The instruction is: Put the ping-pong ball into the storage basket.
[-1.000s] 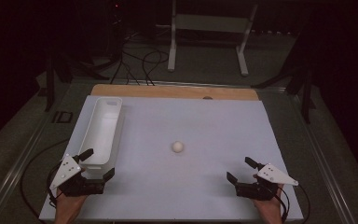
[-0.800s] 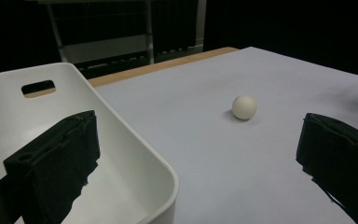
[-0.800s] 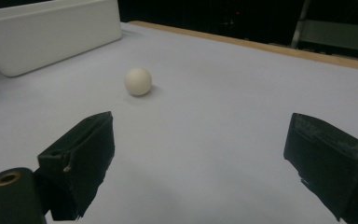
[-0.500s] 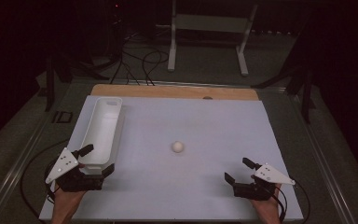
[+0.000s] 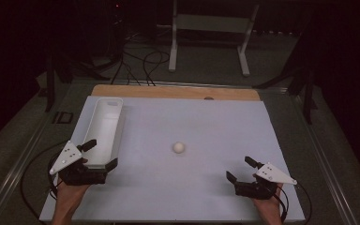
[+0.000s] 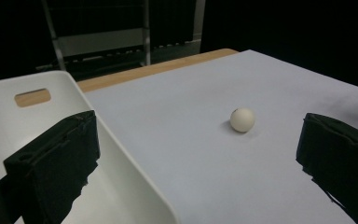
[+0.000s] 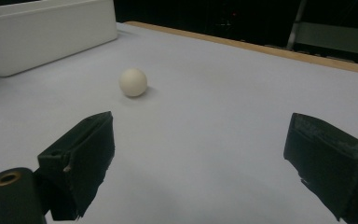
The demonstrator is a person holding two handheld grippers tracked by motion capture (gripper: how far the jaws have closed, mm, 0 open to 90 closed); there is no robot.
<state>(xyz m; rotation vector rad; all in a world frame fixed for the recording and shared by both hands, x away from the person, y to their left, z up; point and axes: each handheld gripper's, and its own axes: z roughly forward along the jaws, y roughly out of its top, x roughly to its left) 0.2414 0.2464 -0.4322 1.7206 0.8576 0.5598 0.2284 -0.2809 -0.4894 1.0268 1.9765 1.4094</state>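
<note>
A small white ball (image 5: pixel 179 147) sits alone near the middle of the pale tabletop (image 5: pixel 206 122). A long white tray (image 5: pixel 104 129) lies along the left side. The left tongs (image 5: pixel 102 153), spread wide, straddle the tray's near end and have drawn back slightly toward the person. The right tongs (image 5: pixel 241 168), also wide open and empty, have barely moved at the near right.

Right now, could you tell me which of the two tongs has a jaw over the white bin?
The left tongs: one jaw sits over the bin's near end. The right tongs rest over bare mat, apart from the bin.
</note>
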